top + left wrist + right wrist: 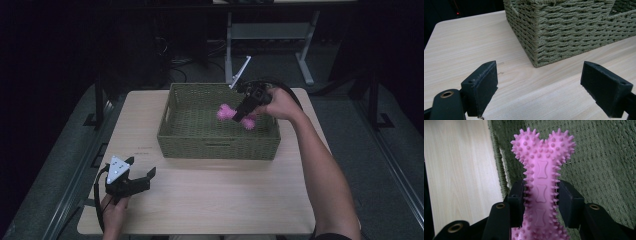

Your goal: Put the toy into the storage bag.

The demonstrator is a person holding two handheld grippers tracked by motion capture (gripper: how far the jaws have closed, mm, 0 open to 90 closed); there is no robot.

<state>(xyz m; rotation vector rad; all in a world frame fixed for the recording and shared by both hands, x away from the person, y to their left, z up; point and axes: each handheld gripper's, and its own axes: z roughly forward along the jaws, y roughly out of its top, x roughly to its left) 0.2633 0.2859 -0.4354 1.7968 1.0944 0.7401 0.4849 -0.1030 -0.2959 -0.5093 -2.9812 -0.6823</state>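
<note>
A light wooden table (210,200) carries a woven green basket (218,145) at its far middle, rectangular and open-topped. Over the basket's right half, the person's right hand (280,104) holds the right gripper (243,114), whose jaws are closed on the shaft of a pink spiky bone toy (543,167). The toy hangs inside the basket's walls; whether it touches the woven floor cannot be told.

In the high view its long axis runs roughly across the basket, one knobbed end toward the left wall and the other toward the right. In the right gripper view the forked end stands straight up out of the jaws.

The toy looks light and rubbery, likely springy rather than fragile, and its nubs should give the pads bite. The narrow shaft between the knobs looks like the best place to hold, as now.

The left gripper (539,85) rests near the table's front left corner, jaws wide apart and empty, facing the basket's near corner.
</note>
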